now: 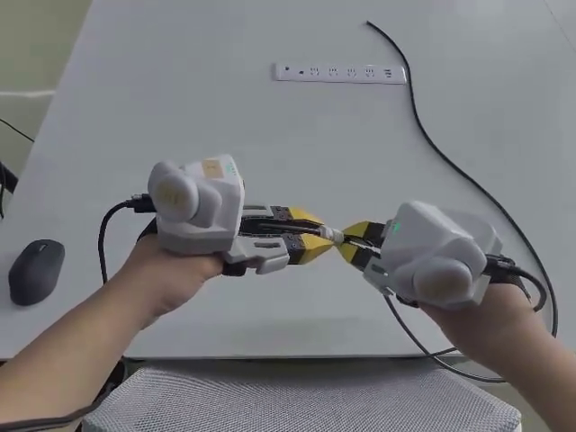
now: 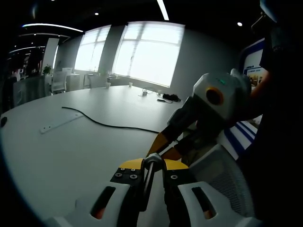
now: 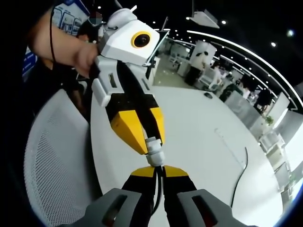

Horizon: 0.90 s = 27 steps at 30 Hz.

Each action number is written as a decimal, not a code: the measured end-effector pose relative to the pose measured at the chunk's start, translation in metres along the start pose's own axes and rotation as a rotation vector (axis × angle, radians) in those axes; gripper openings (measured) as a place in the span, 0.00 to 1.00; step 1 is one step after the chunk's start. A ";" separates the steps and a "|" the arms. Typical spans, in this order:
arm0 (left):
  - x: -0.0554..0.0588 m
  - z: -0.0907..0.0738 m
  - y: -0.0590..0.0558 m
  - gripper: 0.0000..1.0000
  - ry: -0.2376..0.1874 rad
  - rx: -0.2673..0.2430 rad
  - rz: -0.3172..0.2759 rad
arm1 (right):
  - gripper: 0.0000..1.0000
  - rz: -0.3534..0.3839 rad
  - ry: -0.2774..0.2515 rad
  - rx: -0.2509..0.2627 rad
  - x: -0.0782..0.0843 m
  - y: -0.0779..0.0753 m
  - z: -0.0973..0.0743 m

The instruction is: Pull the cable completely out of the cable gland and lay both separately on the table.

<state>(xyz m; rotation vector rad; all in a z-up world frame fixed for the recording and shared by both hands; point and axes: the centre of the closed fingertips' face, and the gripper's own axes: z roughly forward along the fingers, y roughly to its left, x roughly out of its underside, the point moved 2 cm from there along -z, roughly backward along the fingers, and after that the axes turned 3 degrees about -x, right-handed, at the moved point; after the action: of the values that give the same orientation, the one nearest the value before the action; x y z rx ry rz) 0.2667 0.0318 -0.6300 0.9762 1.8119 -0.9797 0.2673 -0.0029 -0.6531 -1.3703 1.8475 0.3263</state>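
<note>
Head view showed both tools raised over the near part of the broad white table, tips meeting nose to nose, apparently so the pull could run in a straight line between the two hands. The left gripper had its yellow-tipped jaws narrowed onto the small white plastic cable gland, which hung in the air between the tools, clear of the tabletop. Right gripper view showed the right gripper pinched tight on the thin black cable just behind the gland, probably that close so the cable would not flex or slip when drawn. A stretch of cable also ran back between the left gripper's jaws, so I judged it was not yet out of the gland, and neither piece was laid down. A long white power strip and its black cord lay well apart on the far side.
</note>
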 end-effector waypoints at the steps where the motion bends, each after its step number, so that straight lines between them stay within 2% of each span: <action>1: 0.000 0.000 0.000 0.15 0.000 -0.001 -0.001 | 0.00 0.006 -0.002 -0.001 0.000 0.000 0.000; 19: -0.004 0.001 0.002 0.15 -0.004 -0.015 0.004 | 0.00 0.040 0.003 0.004 0.006 -0.006 0.001; 25: -0.007 -0.001 0.004 0.15 -0.017 -0.023 -0.003 | 0.00 0.061 0.052 0.017 0.026 -0.013 0.001; 27: -0.008 -0.002 0.004 0.15 -0.020 -0.023 -0.007 | 0.00 0.099 0.056 0.018 0.033 -0.013 -0.001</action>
<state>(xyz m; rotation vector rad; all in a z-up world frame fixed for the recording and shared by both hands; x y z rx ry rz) 0.2728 0.0331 -0.6236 0.9440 1.8072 -0.9674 0.2755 -0.0311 -0.6728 -1.2901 1.9643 0.3245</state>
